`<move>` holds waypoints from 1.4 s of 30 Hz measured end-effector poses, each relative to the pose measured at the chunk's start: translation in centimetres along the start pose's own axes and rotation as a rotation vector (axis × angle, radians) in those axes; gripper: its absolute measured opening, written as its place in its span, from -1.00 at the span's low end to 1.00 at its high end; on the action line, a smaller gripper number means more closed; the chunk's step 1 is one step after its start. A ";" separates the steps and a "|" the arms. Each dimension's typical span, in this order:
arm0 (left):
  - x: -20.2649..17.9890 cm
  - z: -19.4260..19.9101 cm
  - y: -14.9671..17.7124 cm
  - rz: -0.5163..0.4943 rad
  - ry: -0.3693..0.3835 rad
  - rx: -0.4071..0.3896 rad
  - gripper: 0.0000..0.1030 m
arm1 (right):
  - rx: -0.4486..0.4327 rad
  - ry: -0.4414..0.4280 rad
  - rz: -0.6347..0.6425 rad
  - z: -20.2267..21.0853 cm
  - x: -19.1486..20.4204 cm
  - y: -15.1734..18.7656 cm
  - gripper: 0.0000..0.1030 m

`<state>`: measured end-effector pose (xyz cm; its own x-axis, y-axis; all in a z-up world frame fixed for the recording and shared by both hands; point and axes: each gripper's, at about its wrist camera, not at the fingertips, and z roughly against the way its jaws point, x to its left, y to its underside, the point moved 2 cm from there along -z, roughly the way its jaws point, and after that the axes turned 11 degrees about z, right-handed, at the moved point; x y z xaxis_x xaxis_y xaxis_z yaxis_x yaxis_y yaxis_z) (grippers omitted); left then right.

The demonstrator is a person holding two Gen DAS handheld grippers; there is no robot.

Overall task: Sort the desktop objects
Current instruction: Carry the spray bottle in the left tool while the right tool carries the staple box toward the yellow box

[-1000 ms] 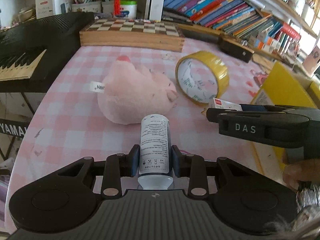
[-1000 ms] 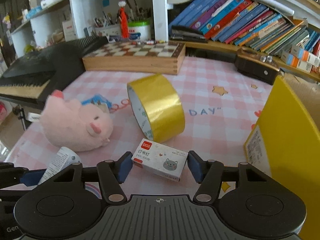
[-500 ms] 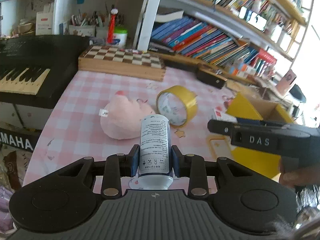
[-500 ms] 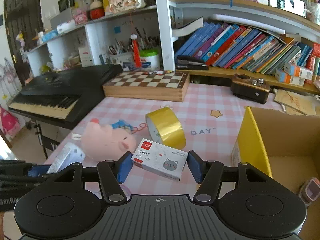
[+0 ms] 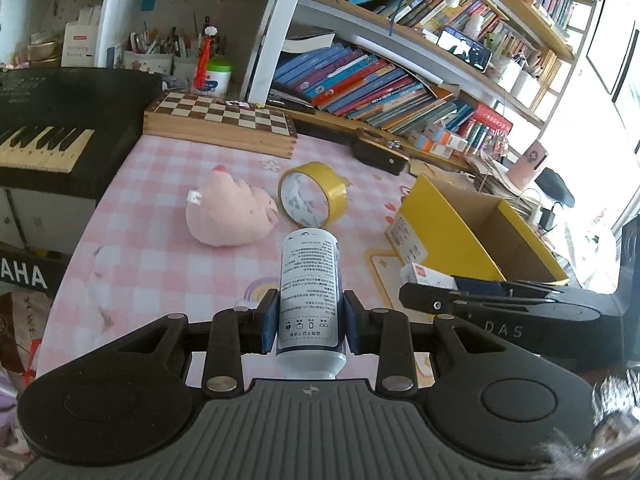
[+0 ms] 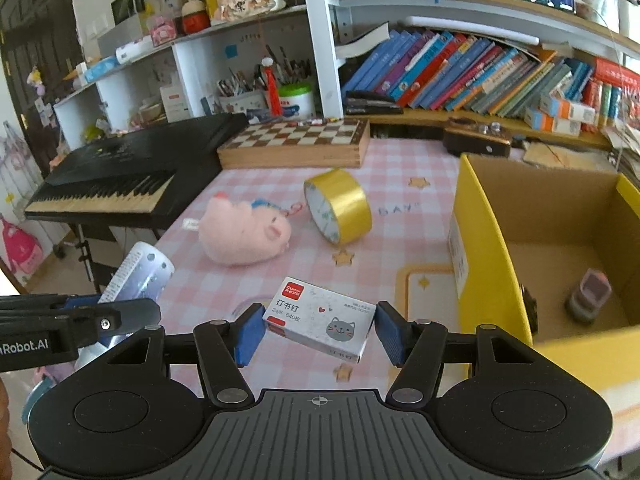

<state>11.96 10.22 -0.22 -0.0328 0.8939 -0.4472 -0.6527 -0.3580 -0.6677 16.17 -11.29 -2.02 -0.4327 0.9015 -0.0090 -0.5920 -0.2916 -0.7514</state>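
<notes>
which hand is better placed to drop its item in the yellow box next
Right. Its hand-held gripper, shut on the staple box, sits beside the yellow box; the left hand-held gripper with the bottle is farther off.

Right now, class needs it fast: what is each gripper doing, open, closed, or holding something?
Left gripper: closed on the white bottle.
Right gripper: closed on the staples box.

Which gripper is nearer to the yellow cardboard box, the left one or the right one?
Right. The right gripper, holding the staple box, is just beside the yellow cardboard box; the left gripper, holding the bottle, is farther, beyond the right one.
</notes>
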 end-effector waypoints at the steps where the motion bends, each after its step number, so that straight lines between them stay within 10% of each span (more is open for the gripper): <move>1: 0.0 0.4 0.3 0.002 0.005 0.004 -0.42 | 0.002 0.000 -0.002 0.3 0.3 0.2 0.17; 42: -6.1 4.7 8.4 -0.220 0.262 0.162 -0.42 | 0.000 0.245 -0.196 12.0 1.0 10.4 0.17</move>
<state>3.08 3.03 -0.28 0.3029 0.8376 -0.4547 -0.7344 -0.0988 -0.6714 1.41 -17.31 -1.89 -0.1333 0.9908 -0.0223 -0.6477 -0.1041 -0.7547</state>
